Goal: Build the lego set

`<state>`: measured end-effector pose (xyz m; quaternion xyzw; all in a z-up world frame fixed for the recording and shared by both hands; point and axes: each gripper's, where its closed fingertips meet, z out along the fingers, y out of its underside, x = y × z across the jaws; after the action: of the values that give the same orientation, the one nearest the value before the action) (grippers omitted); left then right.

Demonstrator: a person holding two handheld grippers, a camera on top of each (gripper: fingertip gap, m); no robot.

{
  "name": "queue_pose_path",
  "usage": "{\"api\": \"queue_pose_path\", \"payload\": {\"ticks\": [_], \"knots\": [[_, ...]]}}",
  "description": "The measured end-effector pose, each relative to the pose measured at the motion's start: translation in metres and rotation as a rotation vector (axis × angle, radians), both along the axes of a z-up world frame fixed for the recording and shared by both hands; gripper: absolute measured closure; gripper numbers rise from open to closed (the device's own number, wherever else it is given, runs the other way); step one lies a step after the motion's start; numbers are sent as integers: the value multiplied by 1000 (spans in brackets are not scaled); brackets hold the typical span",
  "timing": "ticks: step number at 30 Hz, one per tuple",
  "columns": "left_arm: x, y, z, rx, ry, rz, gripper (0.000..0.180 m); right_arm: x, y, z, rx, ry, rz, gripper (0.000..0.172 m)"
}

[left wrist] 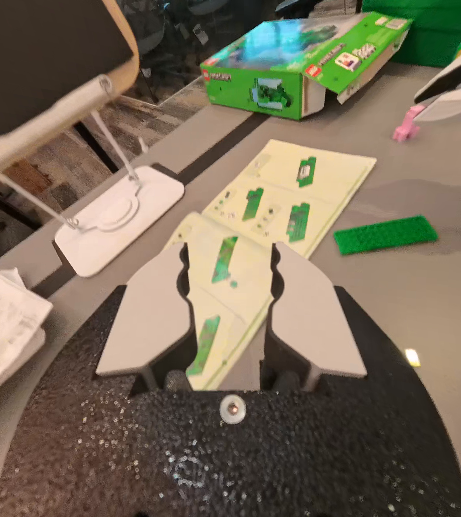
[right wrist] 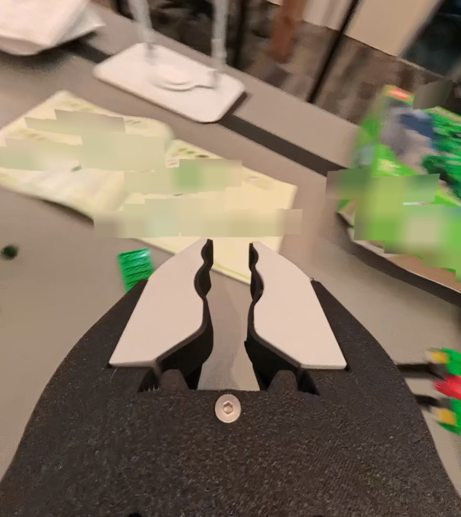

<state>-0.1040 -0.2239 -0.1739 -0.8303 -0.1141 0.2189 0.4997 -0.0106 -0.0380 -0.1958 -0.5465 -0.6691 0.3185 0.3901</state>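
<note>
Both claws gape empty: left gripper (left wrist: 229,246) hovers over the booklet (left wrist: 276,207), right gripper (right wrist: 230,243) at its near edge. Plate (left wrist: 385,233) lies right: light, stiff, thin; probably best pinched by its edges.

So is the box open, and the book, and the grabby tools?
Green cardboard toy box: lying flat, end flap open.
Pale yellow instruction booklet: open, flat on the grey table.
Left tool: open, holding nothing.
Right tool: open, narrower gap, holding nothing.
Flat green studded plate: lying loose.
</note>
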Motion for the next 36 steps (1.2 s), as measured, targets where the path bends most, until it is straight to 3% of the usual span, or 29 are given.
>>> {"api": "queue_pose_path", "payload": {"ticks": [3,6,13,18,22,29,36], "knots": [[15,-32,-27,13,-46,-16,124,14,-41,-31,3,-36,168,141],[23,-55,-41,43,-50,-2,124,26,-50,-61,63,-126,216,132],[22,-74,-36,188,-13,-21,124,26,-60,-89,-21,-233,283,120],[26,-73,-38,238,-42,-67,123,24,-63,-103,-9,-318,303,121],[35,-70,-38,258,-27,-106,125,22,-65,-103,41,-333,320,139],[67,-33,-40,179,34,-282,126,18,-66,-103,30,-349,371,139],[87,44,-70,-215,411,-580,127,17,-71,-98,-93,-366,487,139]]}}
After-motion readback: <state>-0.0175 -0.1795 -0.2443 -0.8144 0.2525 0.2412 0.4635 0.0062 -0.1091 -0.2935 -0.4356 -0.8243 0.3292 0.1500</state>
